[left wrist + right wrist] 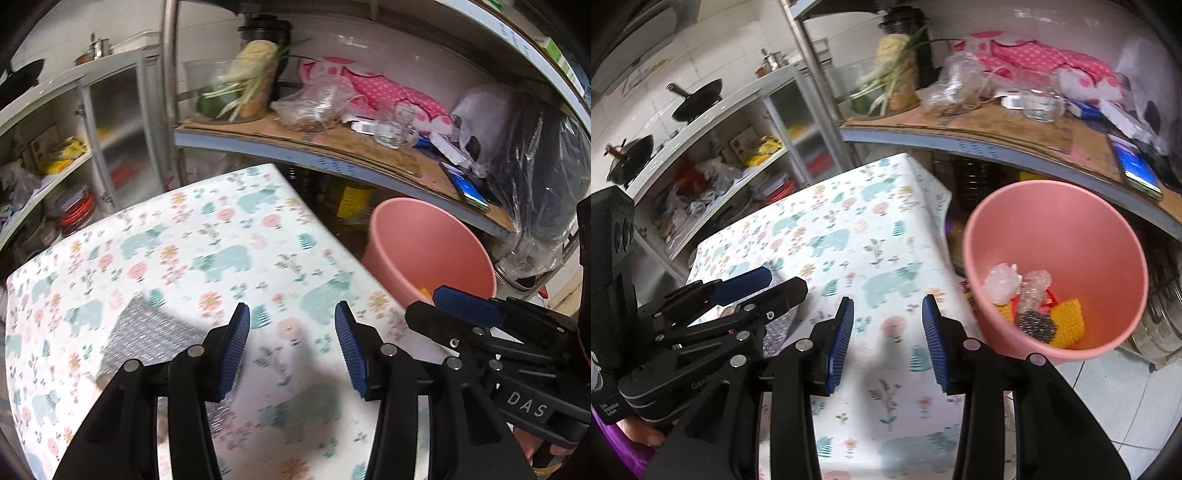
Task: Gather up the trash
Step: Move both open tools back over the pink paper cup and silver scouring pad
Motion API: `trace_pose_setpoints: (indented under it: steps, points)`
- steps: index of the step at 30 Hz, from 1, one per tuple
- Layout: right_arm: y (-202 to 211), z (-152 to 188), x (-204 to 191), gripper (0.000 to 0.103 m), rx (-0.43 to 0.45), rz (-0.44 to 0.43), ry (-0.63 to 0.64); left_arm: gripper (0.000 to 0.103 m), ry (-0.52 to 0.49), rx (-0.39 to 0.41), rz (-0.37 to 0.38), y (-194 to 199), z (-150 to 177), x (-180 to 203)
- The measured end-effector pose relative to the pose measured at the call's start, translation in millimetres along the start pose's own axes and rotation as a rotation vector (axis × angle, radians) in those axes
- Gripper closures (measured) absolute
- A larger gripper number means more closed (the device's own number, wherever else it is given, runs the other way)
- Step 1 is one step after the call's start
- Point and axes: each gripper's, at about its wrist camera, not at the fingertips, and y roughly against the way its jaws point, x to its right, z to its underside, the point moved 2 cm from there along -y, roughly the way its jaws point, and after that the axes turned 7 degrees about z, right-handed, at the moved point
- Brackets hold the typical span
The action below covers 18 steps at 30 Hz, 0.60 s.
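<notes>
from my left wrist camera, my left gripper (291, 325) stands wide with nothing between its blue pads, above the bear-and-flower tablecloth (207, 251). a silvery textured sheet (147, 336) lies on the cloth, partly covered by my left finger, and i cannot tell what it is. my right gripper (461, 306) comes in from the right edge, and its body reads "das". the pink bucket (432, 251) stands just beside the table's edge; from here its contents are nearly all hidden, only a speck of yellow showing. small blue print on the shelf edge (332, 162) is too blurred to read. from my right wrist camera, my right gripper (888, 321) is parted, nothing between its pads. here the pink bucket (1052, 229) shows its inside: crumpled clear plastic (1003, 284), a yellow sponge (1067, 323) and a steel scourer (1036, 325). my left gripper (738, 288) shows at the left, its body lettered "genro", the rest cut off; a smaller label below it is unreadable.
</notes>
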Motion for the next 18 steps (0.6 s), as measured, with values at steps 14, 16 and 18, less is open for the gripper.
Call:
trace_pose_setpoints:
  steps: [14,16,18]
  points:
    - [-12,10,-60,0.064,-0.042,-0.079,0.126,0.056,0.094,-0.003,-0.069,35,35,-59]
    - [-14,11,-65,0.064,-0.045,-0.089,0.138,0.056,0.1,0.001,-0.083,41,41,-67]
    - [-16,12,-70,0.064,-0.048,-0.102,0.151,0.056,0.108,0.0,-0.095,47,47,-76]
